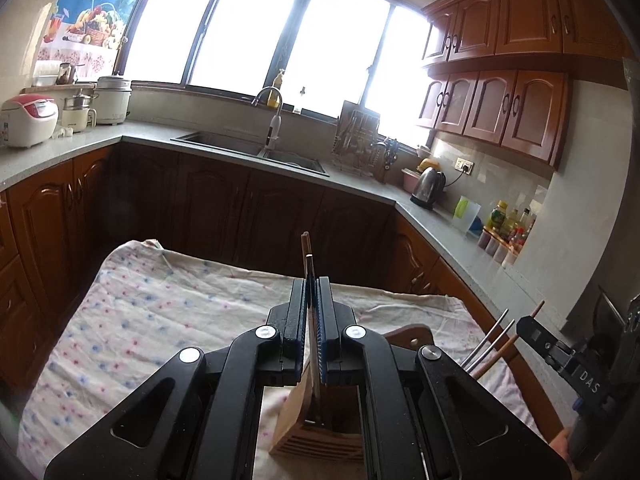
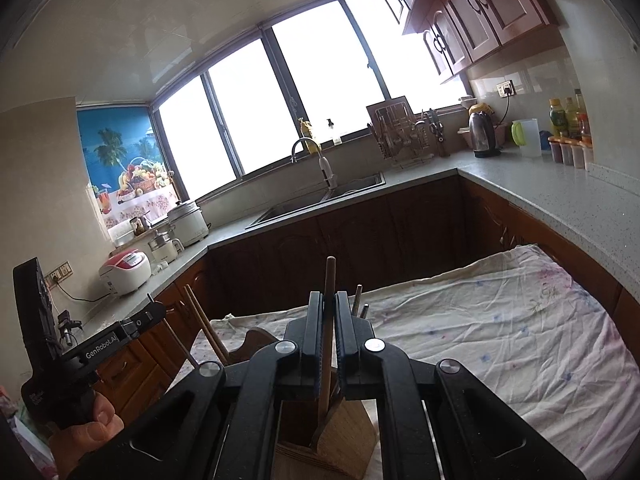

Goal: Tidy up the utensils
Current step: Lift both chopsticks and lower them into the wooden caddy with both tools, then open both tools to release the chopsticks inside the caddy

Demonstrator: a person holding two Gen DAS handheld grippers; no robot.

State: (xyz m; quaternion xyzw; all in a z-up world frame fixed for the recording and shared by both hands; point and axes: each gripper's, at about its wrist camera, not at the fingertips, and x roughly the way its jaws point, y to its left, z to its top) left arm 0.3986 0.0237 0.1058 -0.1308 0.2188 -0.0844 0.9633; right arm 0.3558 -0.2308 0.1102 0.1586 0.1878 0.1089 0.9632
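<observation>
Left wrist view, centre frame: my left gripper (image 1: 312, 300) pinches a slim utensil (image 1: 307, 256), my right gripper (image 2: 329, 312) a wooden stick (image 2: 329, 280); I should lower each straight into the wooden holder (image 1: 320, 440).

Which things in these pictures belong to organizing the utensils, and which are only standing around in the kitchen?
Belong to the job:
- left gripper, shut on chopsticks
- right gripper, shut on a wooden utensil
- wooden holder under both grippers
- metal chopsticks

Only standing around:
- kettle
- rice cooker
- faucet
- dish rack
</observation>
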